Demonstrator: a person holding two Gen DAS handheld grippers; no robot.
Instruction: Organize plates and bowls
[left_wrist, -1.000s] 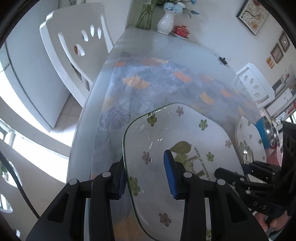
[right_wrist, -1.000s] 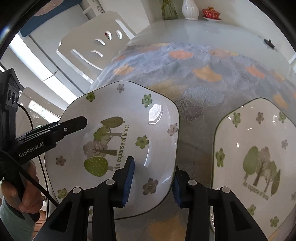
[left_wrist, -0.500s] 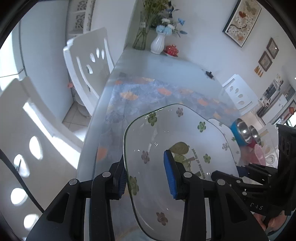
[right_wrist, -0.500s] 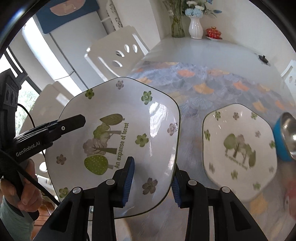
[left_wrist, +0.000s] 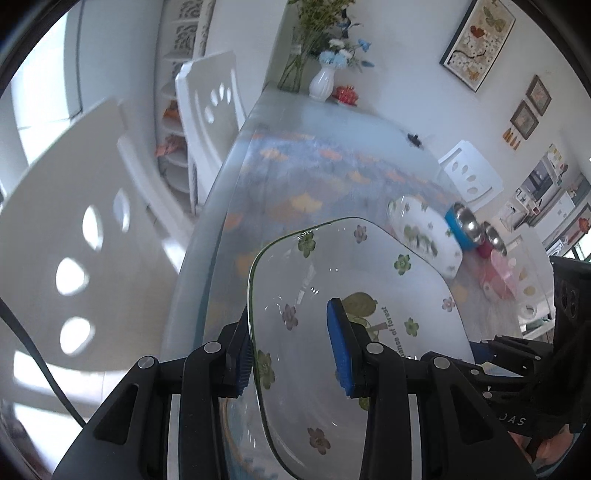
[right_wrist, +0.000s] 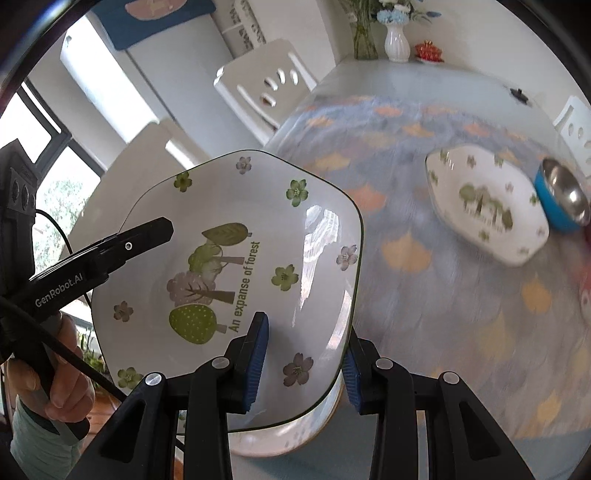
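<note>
Both grippers hold one white flower-print plate (right_wrist: 236, 258) by opposite rims, lifted above the table near its front-left corner. My right gripper (right_wrist: 301, 365) is shut on its near rim. My left gripper (left_wrist: 291, 354) is shut on the plate (left_wrist: 354, 295) at its left rim, and shows in the right wrist view (right_wrist: 147, 236). A second matching plate (right_wrist: 487, 206) lies on the table to the right, also in the left wrist view (left_wrist: 424, 229). A blue steel-lined bowl (right_wrist: 563, 195) stands beside it.
Another dish (right_wrist: 280, 439) sits under the held plate. The glass table (left_wrist: 332, 122) carries a vase (left_wrist: 321, 83) and red pot (left_wrist: 347, 94) at the far end. White chairs (left_wrist: 210, 110) stand along the left. Pink items (left_wrist: 502, 269) lie right.
The held plate has risen and pulled back toward the near left. The second plate and blue bowl now look smaller and farther off. Both grips are unchanged.
</note>
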